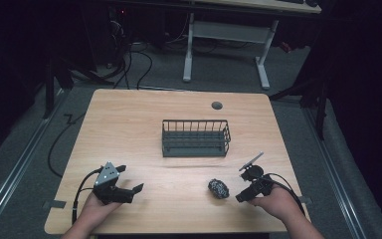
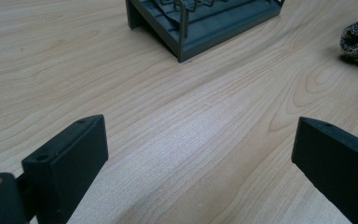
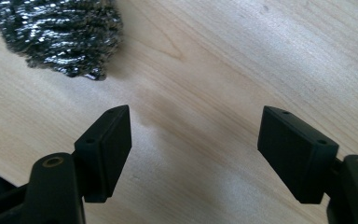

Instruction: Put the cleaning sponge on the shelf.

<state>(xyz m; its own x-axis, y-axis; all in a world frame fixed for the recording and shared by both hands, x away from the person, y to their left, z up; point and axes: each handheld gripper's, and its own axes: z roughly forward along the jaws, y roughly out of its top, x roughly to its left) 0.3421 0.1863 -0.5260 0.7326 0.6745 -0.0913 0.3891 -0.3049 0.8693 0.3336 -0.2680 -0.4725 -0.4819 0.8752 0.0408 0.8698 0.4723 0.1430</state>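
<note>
We judged the job barely begun: the steel scourer [image 1: 218,188] lay on the bare counter [image 1: 129,129], near its front edge and well short of the wire rack [image 1: 195,138], which stood empty at the middle. If the scourer was meant for that rack, picking it up, carrying it and setting it down all remained.

Our right gripper [image 3: 193,149] sat just beside the scourer, jaws spread apart with only wood between them; the scourer [image 3: 56,35] lay ahead and off to one side, touching neither pad. Our left gripper [image 2: 200,161] rested well apart from it near the front left, jaws wide apart and holding nothing, with the rack [image 2: 200,23] ahead.
</note>
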